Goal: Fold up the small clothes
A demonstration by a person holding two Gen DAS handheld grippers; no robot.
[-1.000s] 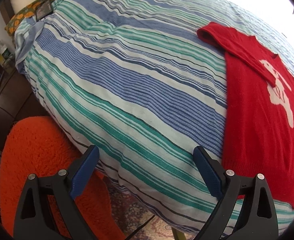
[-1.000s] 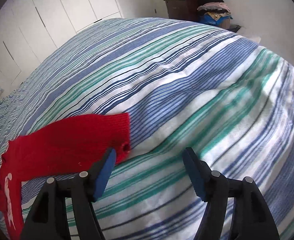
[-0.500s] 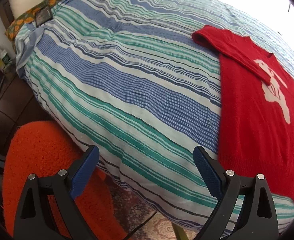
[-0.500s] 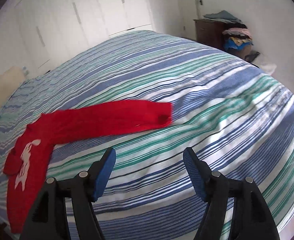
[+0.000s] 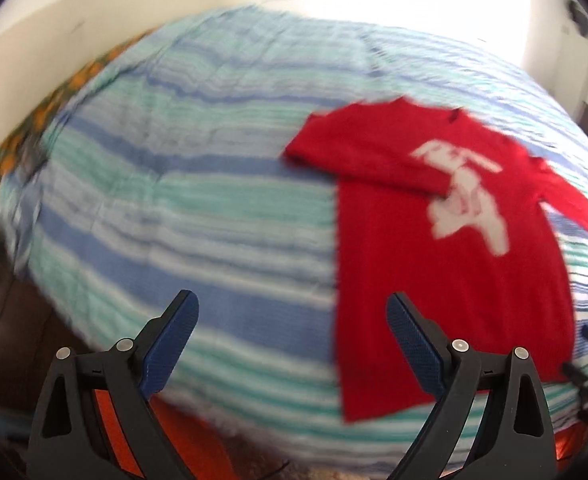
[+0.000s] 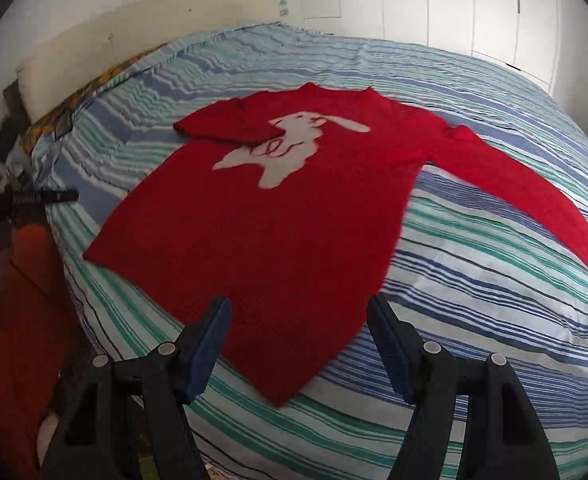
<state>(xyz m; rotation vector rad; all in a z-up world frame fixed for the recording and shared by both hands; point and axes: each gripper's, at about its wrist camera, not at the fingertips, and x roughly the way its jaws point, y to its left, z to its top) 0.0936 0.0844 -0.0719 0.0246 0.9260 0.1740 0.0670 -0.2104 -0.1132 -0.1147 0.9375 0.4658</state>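
A small red sweater [image 6: 278, 220] with a white animal figure lies flat on the striped bedspread [image 6: 473, 300]. Its left sleeve is folded across the chest; its right sleeve [image 6: 525, 200] stretches out to the right. My right gripper [image 6: 297, 312] is open and empty, above the sweater's hem near the bed's front edge. My left gripper [image 5: 292, 310] is open and empty, over the bedspread [image 5: 174, 208] just left of the sweater [image 5: 445, 272]. The left wrist view is blurred. The left gripper also shows at the left edge of the right wrist view [image 6: 46, 197].
An orange furry seat [image 6: 18, 320] stands at the bed's front left corner. A patterned pillow [image 6: 90, 88] and a headboard [image 6: 134, 40] are at the far left. White wardrobe doors [image 6: 453, 0] line the back wall.
Both grippers have swung toward the sweater's body. The right one has turned left from the outstretched sleeve's cuff to the hem. The left one has turned right. Both stay open.
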